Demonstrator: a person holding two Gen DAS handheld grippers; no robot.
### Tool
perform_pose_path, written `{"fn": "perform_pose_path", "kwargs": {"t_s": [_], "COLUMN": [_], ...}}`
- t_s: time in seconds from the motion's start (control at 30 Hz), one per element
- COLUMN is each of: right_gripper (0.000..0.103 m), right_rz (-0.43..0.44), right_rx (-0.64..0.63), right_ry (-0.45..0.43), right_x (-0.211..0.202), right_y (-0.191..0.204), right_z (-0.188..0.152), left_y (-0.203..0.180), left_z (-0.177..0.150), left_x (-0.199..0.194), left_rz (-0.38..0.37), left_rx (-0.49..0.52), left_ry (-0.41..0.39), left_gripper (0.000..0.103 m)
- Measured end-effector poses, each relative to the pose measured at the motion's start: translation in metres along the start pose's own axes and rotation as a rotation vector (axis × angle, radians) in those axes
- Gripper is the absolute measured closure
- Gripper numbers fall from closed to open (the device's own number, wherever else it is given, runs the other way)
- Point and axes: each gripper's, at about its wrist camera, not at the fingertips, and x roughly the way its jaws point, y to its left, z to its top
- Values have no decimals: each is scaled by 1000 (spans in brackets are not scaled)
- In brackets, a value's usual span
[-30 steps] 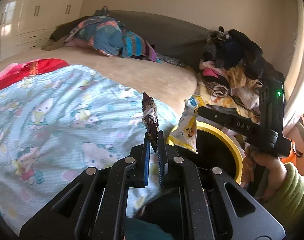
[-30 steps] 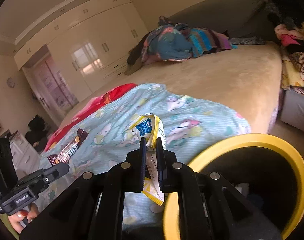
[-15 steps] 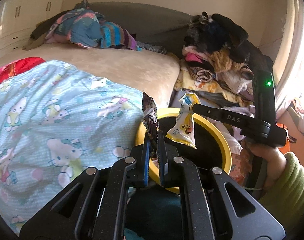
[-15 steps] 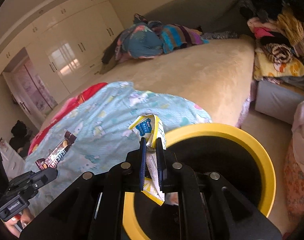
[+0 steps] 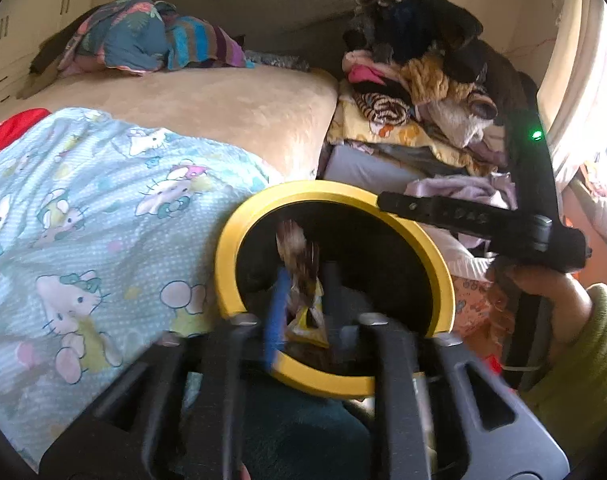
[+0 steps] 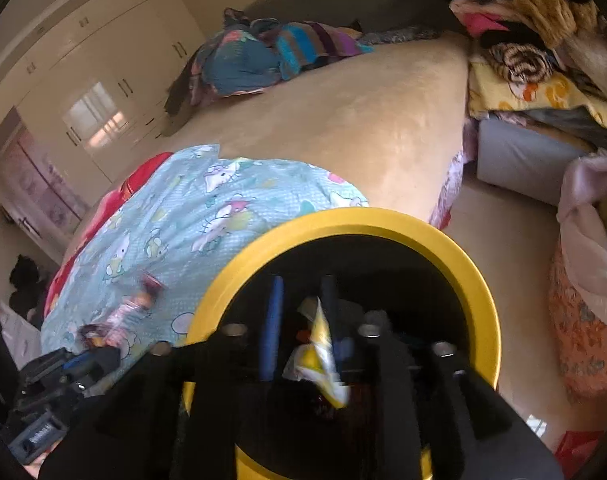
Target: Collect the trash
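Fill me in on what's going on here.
A person with a gripper in each hand is dropping trash into the yellow-rimmed bin beside the bed. The left gripper has just been opening, with a brown wrapper loose between its jaws. The right gripper has also just been opening, and its yellow packet is slipping into the bin.

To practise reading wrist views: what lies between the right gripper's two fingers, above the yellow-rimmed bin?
In the right wrist view, a crumpled yellow-and-white wrapper hangs between the right gripper fingers, whose jaws have just been opening, over the bin.
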Motion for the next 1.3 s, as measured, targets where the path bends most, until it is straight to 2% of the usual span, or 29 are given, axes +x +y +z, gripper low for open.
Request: {"fn": "perform_pose_path", "kwargs": {"t_s": [0.13, 0.2, 0.23, 0.3, 0.43, 0.57, 0.8, 0.93, 1.1, 1.17, 1.3], "right_gripper": [50, 33, 31, 24, 16, 6, 6, 6, 6, 6, 6], "right_rz": [-1, 1, 1, -5, 6, 6, 12, 4, -19, -30, -38], "right_rx": [10, -6, -19, -49, -113, -195, -269, -299, -406, -434, -451], "right_ry": [-12, -16, -15, -7, -15, -91, -248, -364, -514, -562, -575], "right_x": [-10, -15, -17, -18, -19, -29, -46, -57, -75, -80, -81], "right_y": [-4, -1, 3, 11, 38, 68, 117, 141, 165, 169, 170], "right_z": [3, 7, 8, 10, 5, -16, -58, -81, -109, -117, -121], "left_y": [2, 5, 8, 16, 33, 52, 78, 77, 68, 69, 75], "left_z": [-1, -2, -2, -2, -4, -10, -33, -49, -67, -73, -81], "left_x": [3, -3, -7, -16, -40, -64, -118, -143, -162, -168, -178], "left_rz": [18, 35, 39, 55, 111, 197, 334, 402, 452, 450, 457], "left_rx": [9, 1, -8, -27, -67, -117, -188, -175, -133, -135, -166], "left_ry": [9, 0, -8, -21, -64, -108, -210, -274, -326, -348, -387], "left_gripper": [54, 37, 34, 19, 11, 11, 11, 11, 11, 11, 11]}}
